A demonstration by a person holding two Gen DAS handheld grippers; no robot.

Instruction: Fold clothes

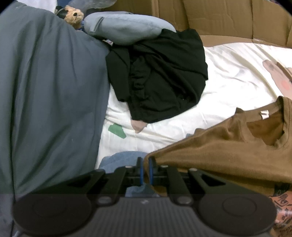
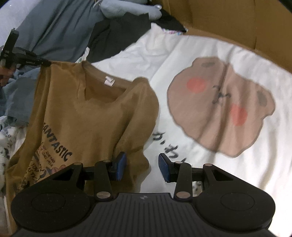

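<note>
A brown T-shirt (image 2: 87,116) with black "FANTASTIC" print and a white neck label lies partly lifted on a white bedsheet (image 2: 146,60). My left gripper (image 1: 145,167) is shut on the brown T-shirt (image 1: 228,145) at one shoulder corner and holds it up; it also shows in the right wrist view (image 2: 45,62) at the shirt's top left. My right gripper (image 2: 142,165) is open, its blue pads (image 2: 120,164) just above the shirt's other shoulder edge, holding nothing.
A black garment (image 1: 160,76) lies crumpled on the sheet beyond the left gripper. A grey-blue duvet (image 1: 45,100) fills the left. A blue pillow (image 1: 124,27) and teddy bear (image 1: 73,14) sit at the back. Denim (image 1: 120,160) lies below. The sheet has a bear print (image 2: 219,105).
</note>
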